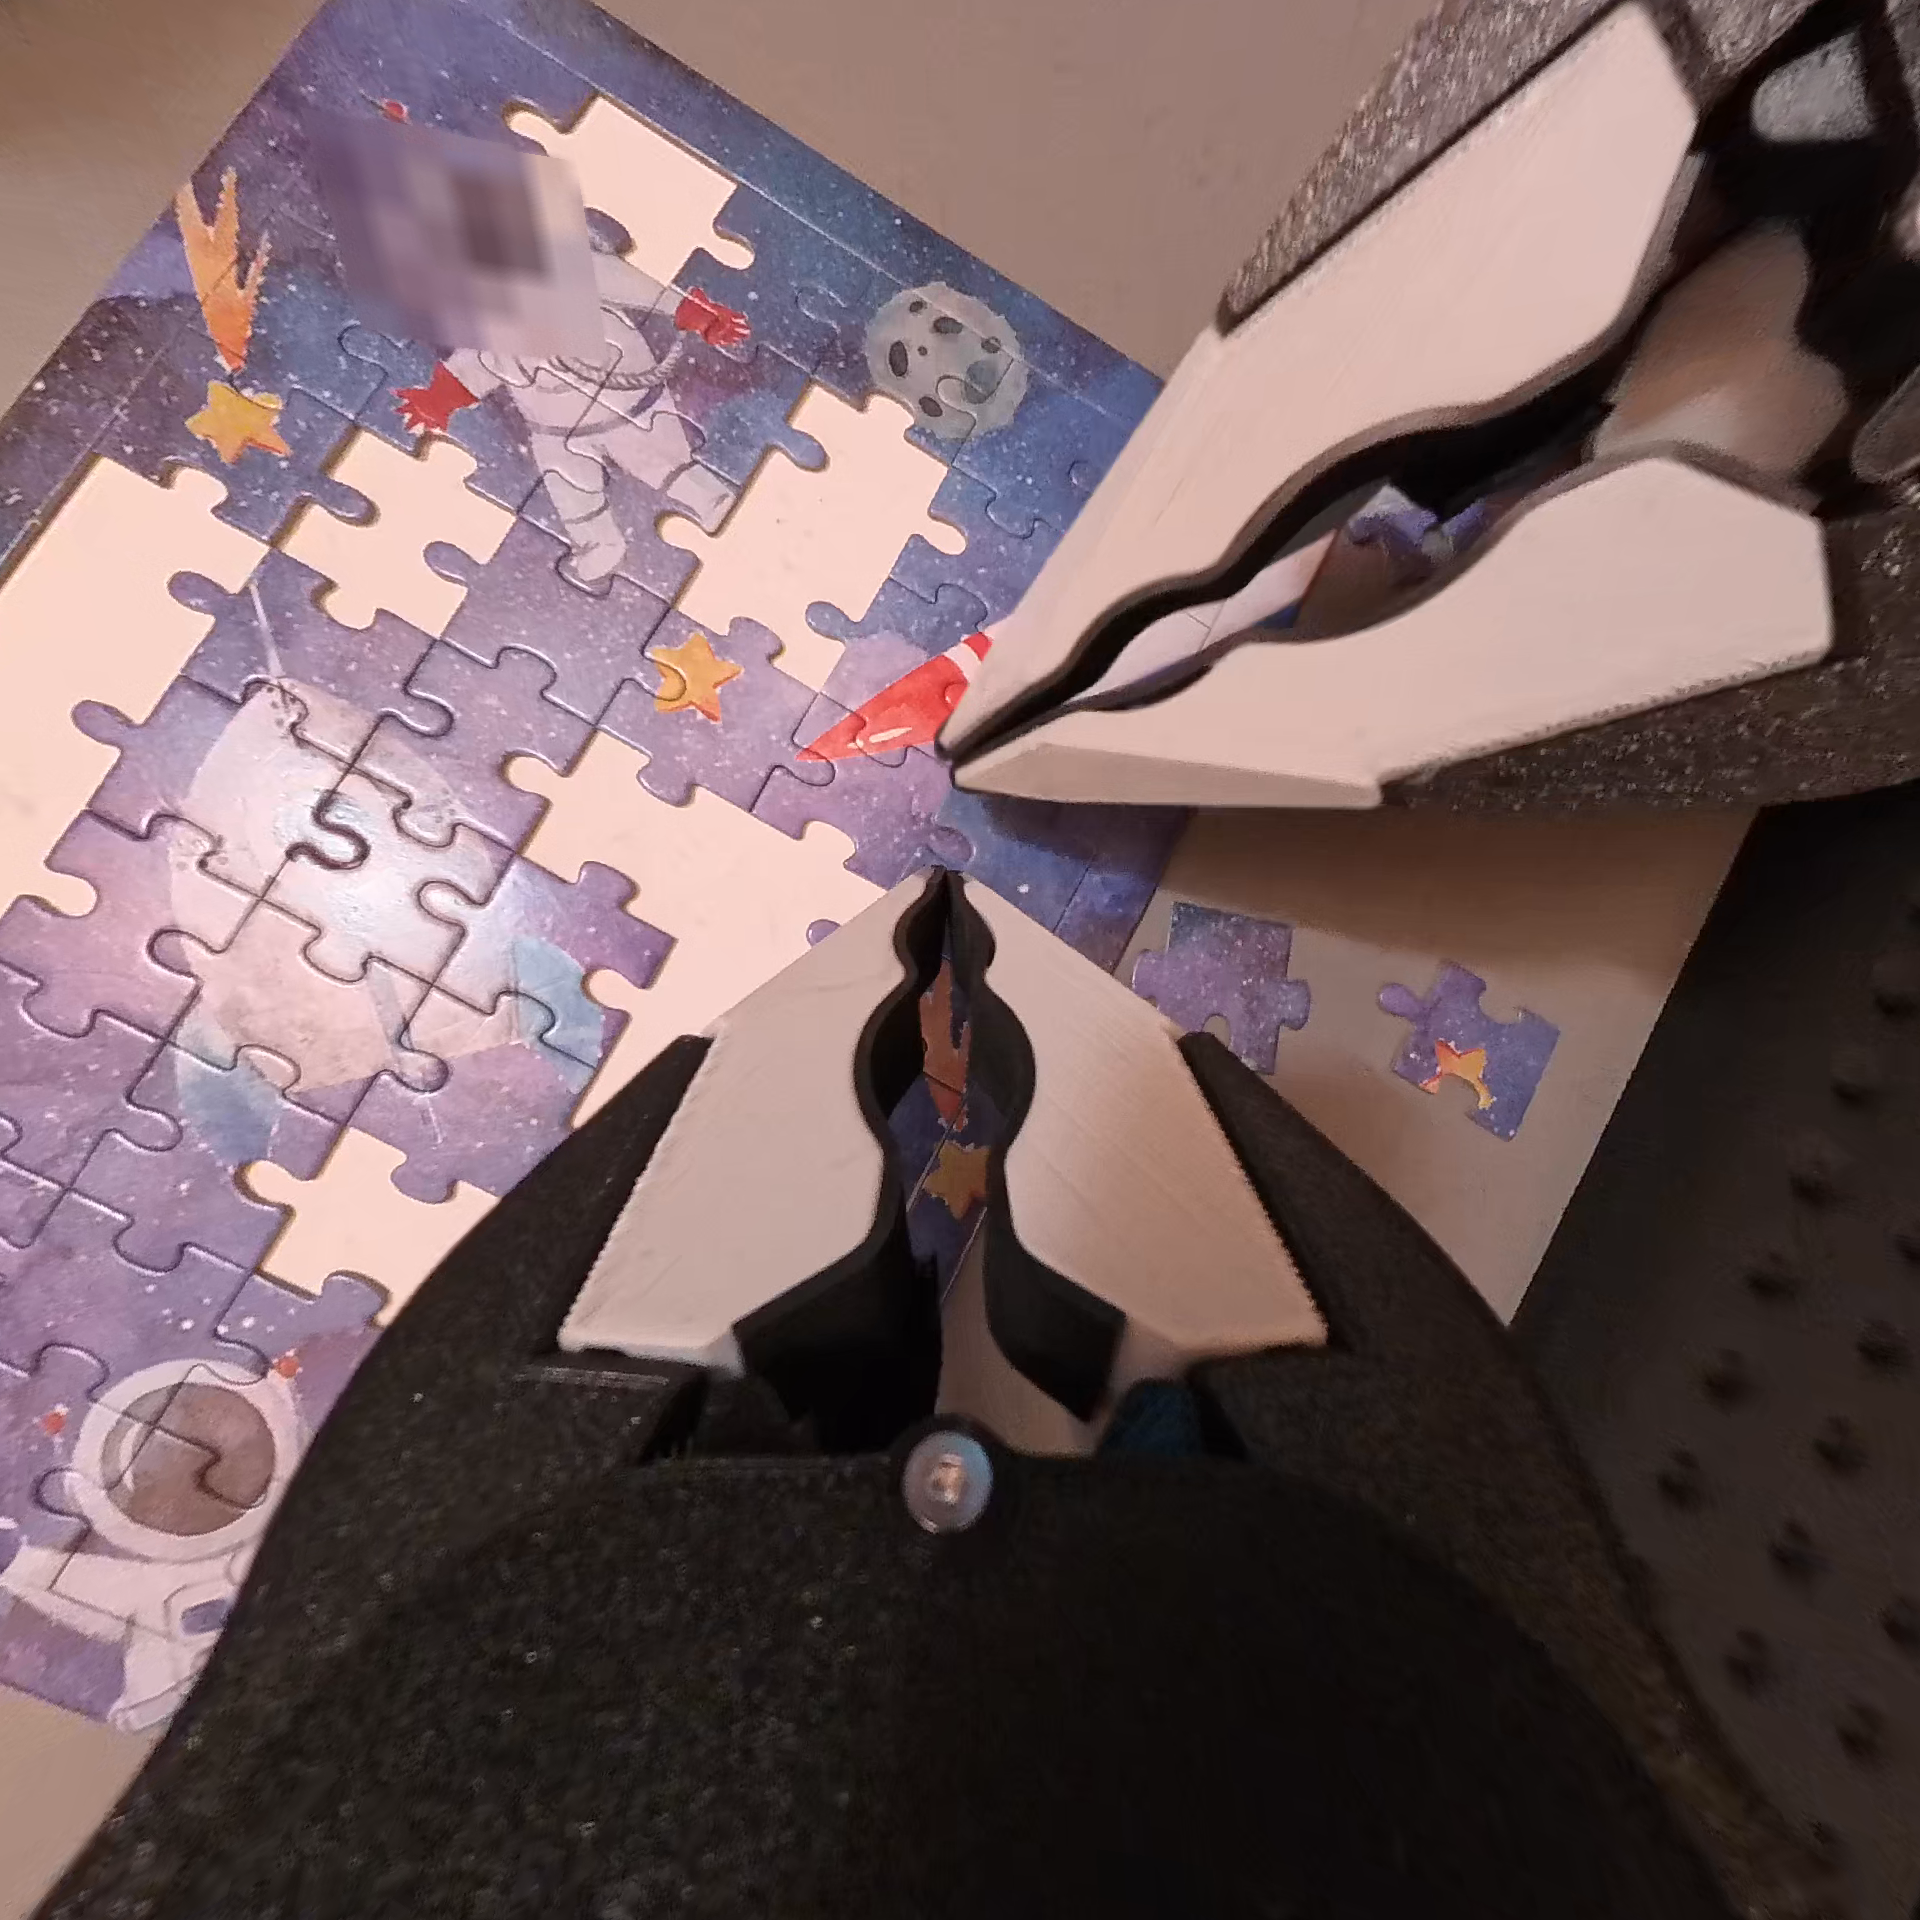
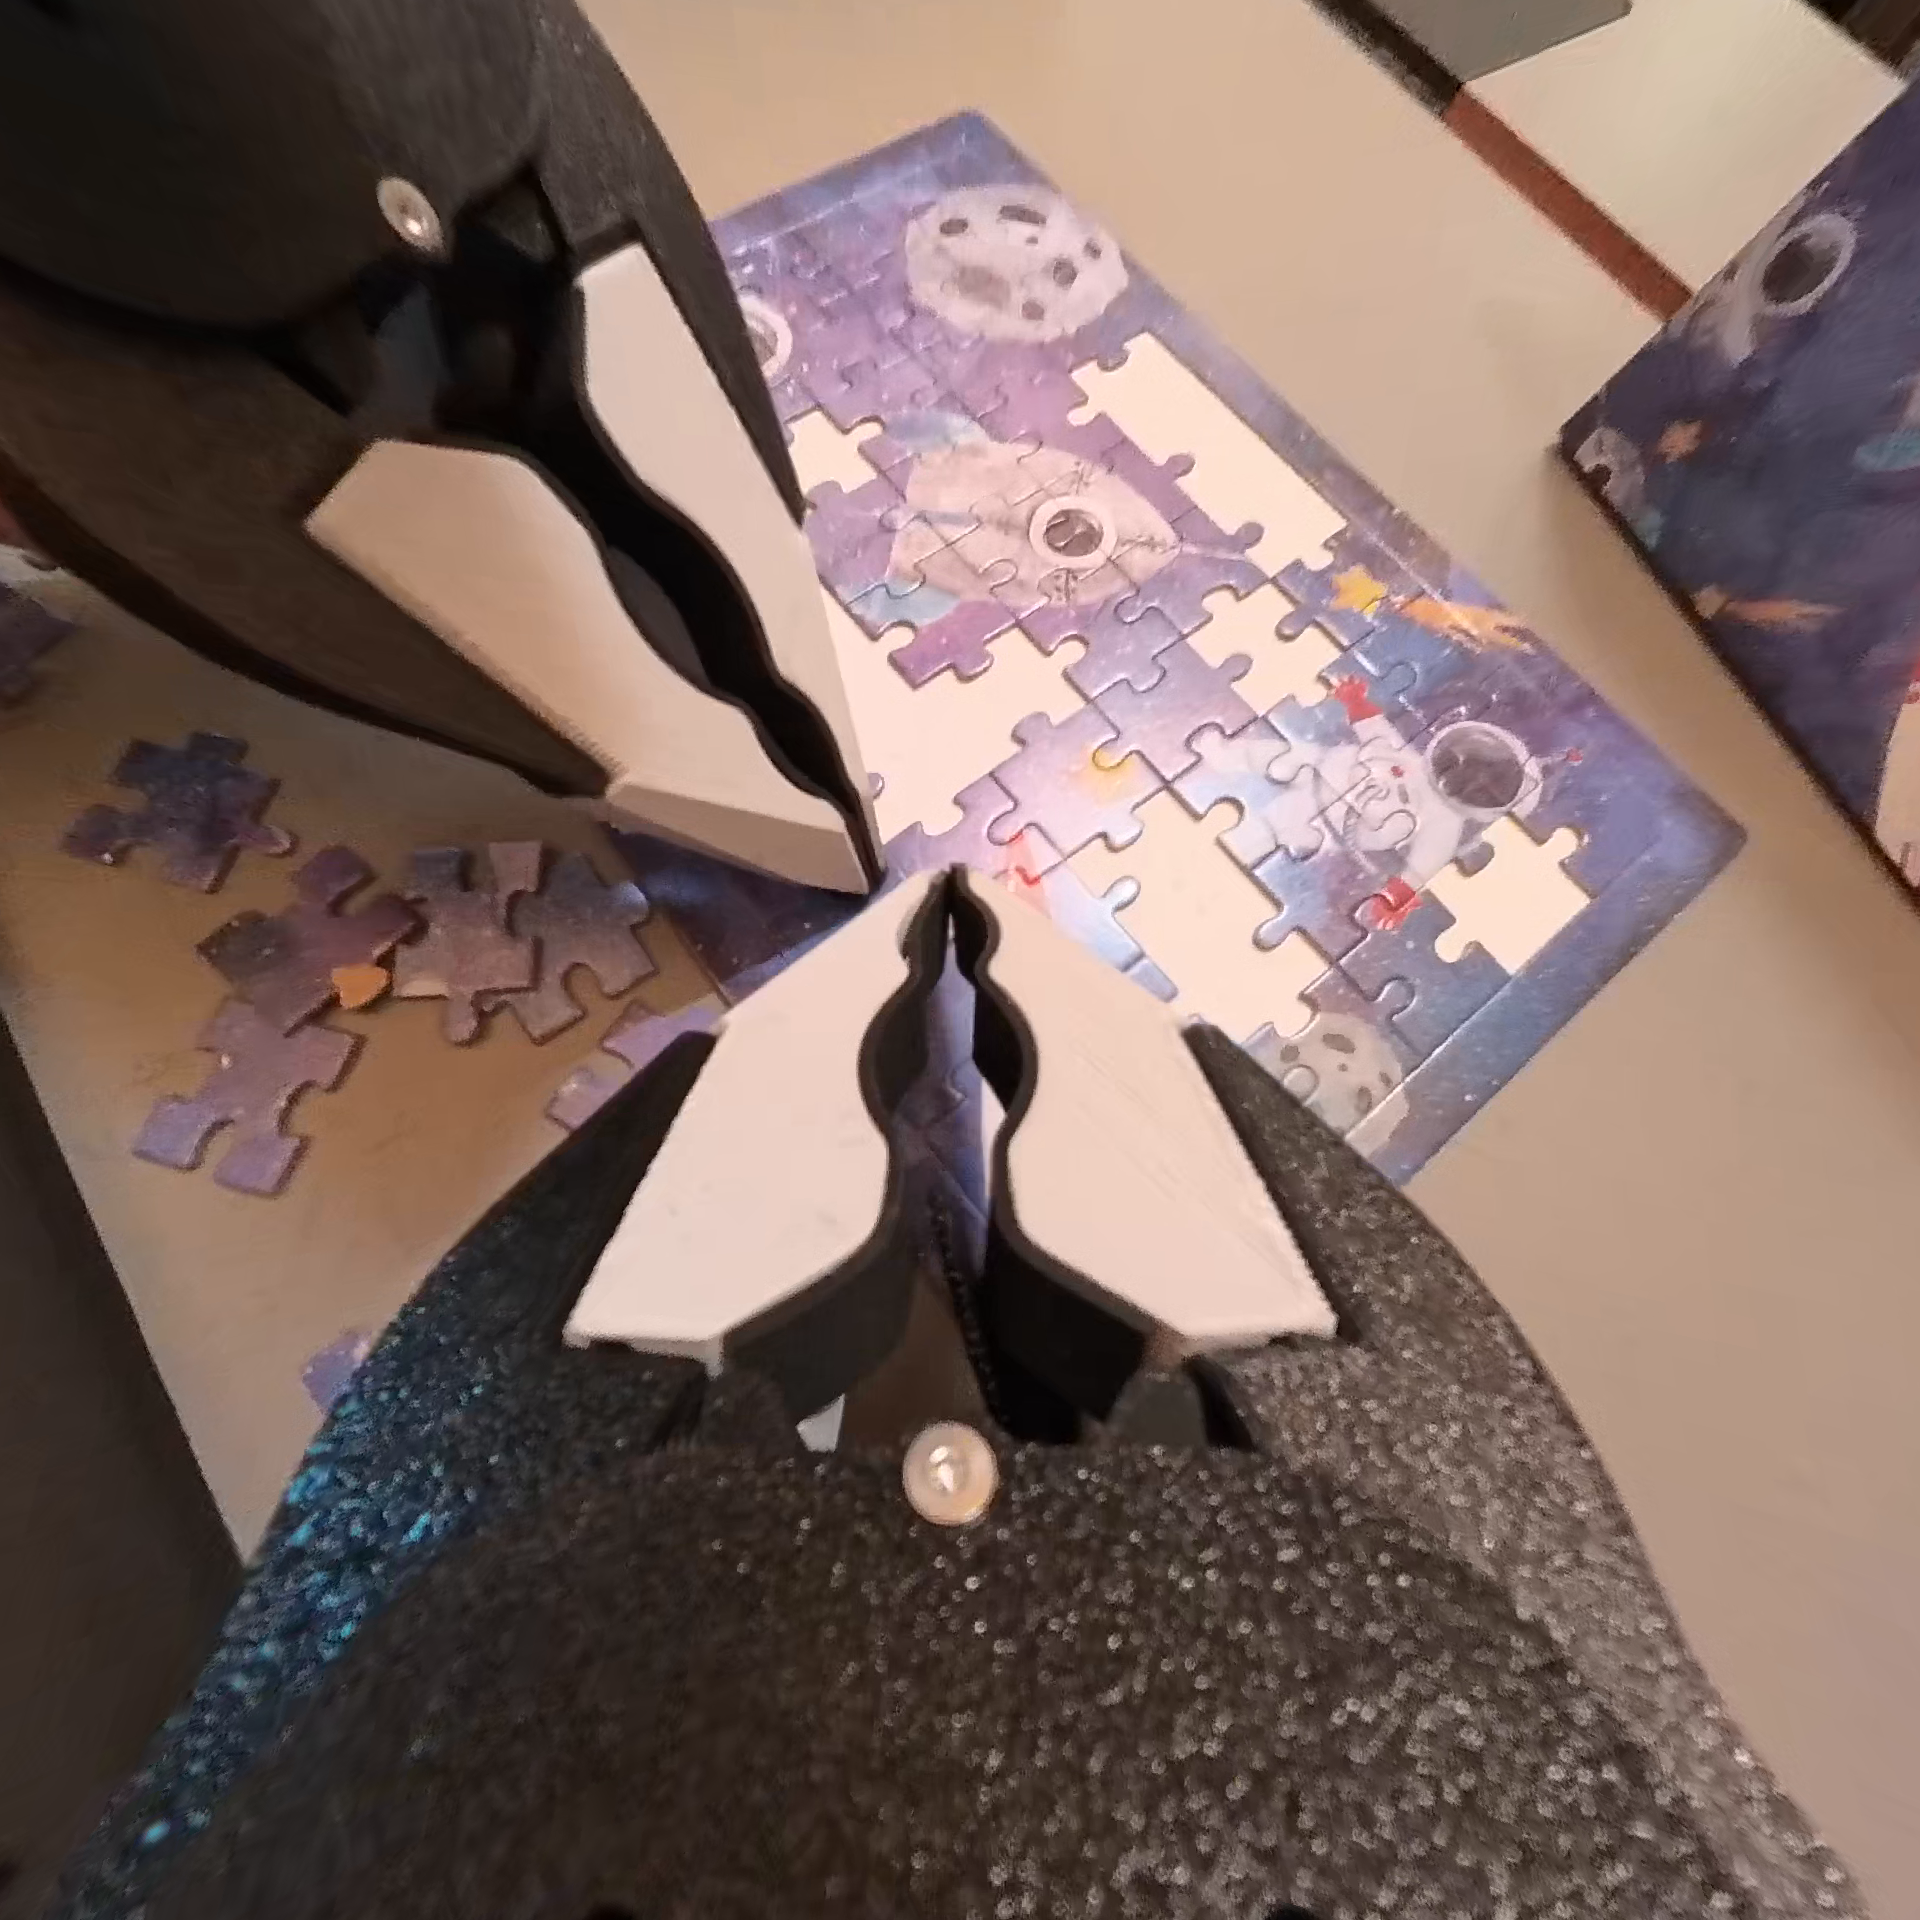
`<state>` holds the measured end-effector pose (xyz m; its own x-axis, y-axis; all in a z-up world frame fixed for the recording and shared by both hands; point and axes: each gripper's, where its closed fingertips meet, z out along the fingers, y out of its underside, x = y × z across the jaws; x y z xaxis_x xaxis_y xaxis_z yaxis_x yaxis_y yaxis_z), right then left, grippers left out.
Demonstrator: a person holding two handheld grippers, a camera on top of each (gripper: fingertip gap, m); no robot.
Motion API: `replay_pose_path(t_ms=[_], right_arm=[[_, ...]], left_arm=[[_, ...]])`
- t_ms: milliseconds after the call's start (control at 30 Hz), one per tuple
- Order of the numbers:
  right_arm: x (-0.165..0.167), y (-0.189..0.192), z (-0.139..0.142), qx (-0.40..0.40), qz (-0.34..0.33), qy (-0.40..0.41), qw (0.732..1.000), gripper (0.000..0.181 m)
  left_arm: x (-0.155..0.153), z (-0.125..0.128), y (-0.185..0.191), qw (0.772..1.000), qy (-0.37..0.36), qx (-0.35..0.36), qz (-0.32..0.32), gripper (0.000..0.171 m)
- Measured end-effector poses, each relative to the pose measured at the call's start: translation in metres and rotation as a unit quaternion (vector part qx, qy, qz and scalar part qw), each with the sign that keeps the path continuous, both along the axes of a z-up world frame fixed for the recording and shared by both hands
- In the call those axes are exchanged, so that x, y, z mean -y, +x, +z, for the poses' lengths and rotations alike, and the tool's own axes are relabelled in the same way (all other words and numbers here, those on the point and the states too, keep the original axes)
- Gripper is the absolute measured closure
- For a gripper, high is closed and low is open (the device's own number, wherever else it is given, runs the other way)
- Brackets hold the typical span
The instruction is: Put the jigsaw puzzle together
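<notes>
The space jigsaw puzzle (image 1: 312, 810) lies flat on the table, part assembled, with several bare white slots (image 1: 675, 831). It also shows in the right wrist view (image 2: 1039, 540). My left gripper (image 1: 948, 883) is shut, its tips together over the board's dark blue edge, close to the red rocket (image 1: 894, 707). My right gripper (image 2: 951, 881) is shut too, its tips over the same edge of the board. In the left wrist view the right gripper (image 1: 954, 753) comes in from the upper right, tips right next to mine. In the right wrist view the left gripper (image 2: 862, 878) comes in from the upper left.
Loose purple pieces lie on the table beside the board (image 1: 1226, 977) (image 1: 1475, 1039), and several more lie in a heap (image 2: 468, 935). A dark blue picture box (image 2: 1766, 468) stands at the right. A black studded surface (image 1: 1818, 1247) borders the table. Less than 4 cm separates the two grippers' tips.
</notes>
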<state>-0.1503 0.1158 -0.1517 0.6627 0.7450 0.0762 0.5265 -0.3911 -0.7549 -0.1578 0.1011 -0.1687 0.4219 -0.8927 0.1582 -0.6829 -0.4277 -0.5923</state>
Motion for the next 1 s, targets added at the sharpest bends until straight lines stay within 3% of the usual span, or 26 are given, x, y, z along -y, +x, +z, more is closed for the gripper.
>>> replay_pose_path(t_ms=[67,267,433,533,767,1000], right_arm=[[0.008,0.001,-0.020,0.033,0.015,-0.036,0.999,0.177],[0.007,0.000,-0.017,-0.002,0.004,-0.049,0.999,0.181],[-0.002,0.013,0.009,-0.045,-0.028,-0.005,0.999,0.181],[-0.003,0.023,0.008,-0.049,-0.034,-0.015,0.998,0.181],[0.012,0.023,0.003,-0.092,0.021,-0.082,0.992,0.181],[0.020,0.016,-0.005,-0.098,0.062,-0.115,0.987,0.181]], left_arm=[[0.000,0.000,0.000,1.000,-0.003,0.002,0.001,0.171],[0.000,0.001,0.000,1.000,-0.009,0.010,0.006,0.171],[-0.005,0.015,0.000,0.998,-0.024,0.061,0.026,0.171],[-0.002,0.029,-0.003,0.994,-0.049,0.099,0.021,0.171],[0.028,0.023,-0.009,0.992,-0.074,0.077,-0.065,0.171],[0.022,0.026,-0.010,0.991,-0.078,0.092,-0.058,0.171]])
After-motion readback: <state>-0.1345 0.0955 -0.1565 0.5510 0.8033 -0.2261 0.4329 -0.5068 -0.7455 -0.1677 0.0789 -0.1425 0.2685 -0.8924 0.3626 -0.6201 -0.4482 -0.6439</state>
